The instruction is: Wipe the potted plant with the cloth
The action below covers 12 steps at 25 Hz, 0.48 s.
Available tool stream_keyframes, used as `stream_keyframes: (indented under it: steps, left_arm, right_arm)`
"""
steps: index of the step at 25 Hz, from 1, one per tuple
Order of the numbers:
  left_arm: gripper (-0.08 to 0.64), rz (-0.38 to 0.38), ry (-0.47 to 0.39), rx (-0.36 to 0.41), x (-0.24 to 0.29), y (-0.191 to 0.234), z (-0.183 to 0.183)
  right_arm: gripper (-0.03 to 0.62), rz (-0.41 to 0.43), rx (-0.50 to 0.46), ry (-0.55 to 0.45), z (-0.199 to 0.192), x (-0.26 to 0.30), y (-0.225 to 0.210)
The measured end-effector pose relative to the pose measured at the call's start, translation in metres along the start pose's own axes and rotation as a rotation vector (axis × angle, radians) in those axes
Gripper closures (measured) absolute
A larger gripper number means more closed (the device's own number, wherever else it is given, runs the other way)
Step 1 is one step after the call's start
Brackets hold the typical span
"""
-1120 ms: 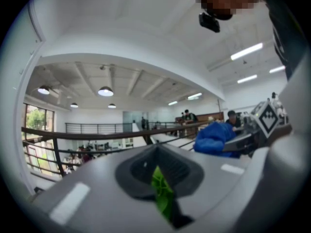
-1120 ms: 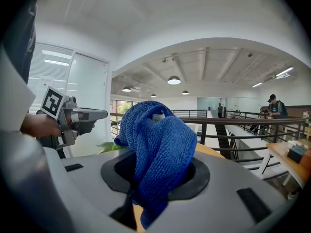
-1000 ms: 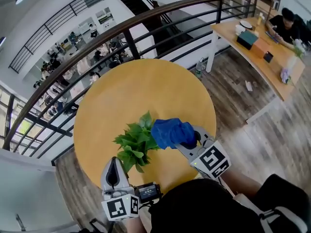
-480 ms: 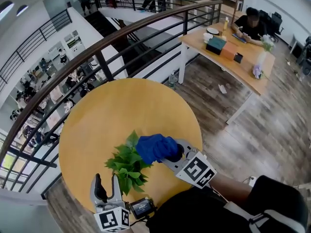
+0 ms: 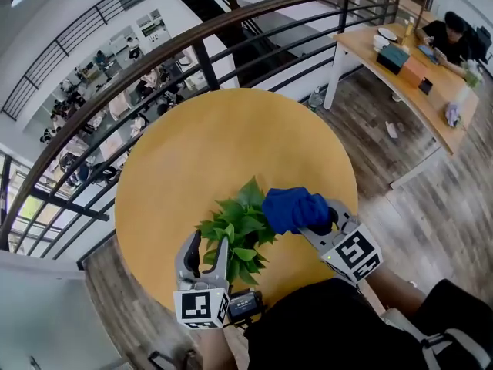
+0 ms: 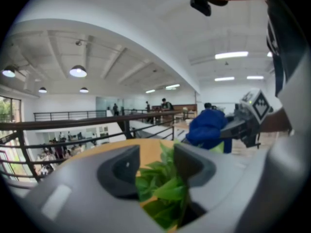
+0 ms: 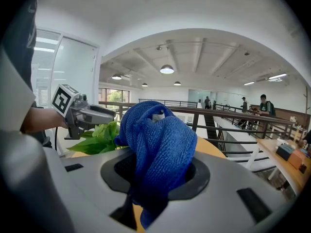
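The left gripper has just been opening its jaws; they stand apart, with leaves of the potted plant loose between them. The right gripper is clenched on the blue cloth, and the plant is just ahead, left of its jaws.

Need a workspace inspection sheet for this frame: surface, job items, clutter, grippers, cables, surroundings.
Surface: round yellow table; only the plant stands on it.
Job's things: potted plant near the table's near edge, pot hidden by leaves; blue cloth bunched at the plant's right side, contact unclear.
Clutter: nothing seen.
Grippers: left gripper open, jaws have just been opening, leaves between them but not pressed; right gripper shut on the blue cloth.
Cables: thin dark lead hangs by the left gripper; none seen on the table.
Surroundings: railing behind the table, atrium with people below; long desk at upper right with a seated person.
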<state>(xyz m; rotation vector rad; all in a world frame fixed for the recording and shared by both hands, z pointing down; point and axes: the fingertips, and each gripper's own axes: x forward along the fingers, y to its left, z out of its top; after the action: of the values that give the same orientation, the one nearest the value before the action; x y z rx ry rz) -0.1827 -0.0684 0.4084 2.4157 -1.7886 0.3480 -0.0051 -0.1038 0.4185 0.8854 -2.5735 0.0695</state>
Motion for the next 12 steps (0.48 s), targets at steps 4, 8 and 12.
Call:
stream_keyframes:
  steps: [4,8,12]
  left_arm:
    - [0.506,0.02,0.018,0.01,0.003,0.005,-0.001]
    - [0.561,0.037,0.063,0.001,0.007,0.005,-0.009]
    - [0.561,0.051,0.082,-0.014,0.002,0.006,-0.013]
  right_arm:
    - [0.446,0.019,-0.004,0.003,-0.001,0.01,-0.004]
    - [0.446,0.021,-0.034,0.017,-0.008,0.015,-0.009]
    - [0.446,-0.022,-0.107,0.093,-0.03,0.018,-0.02]
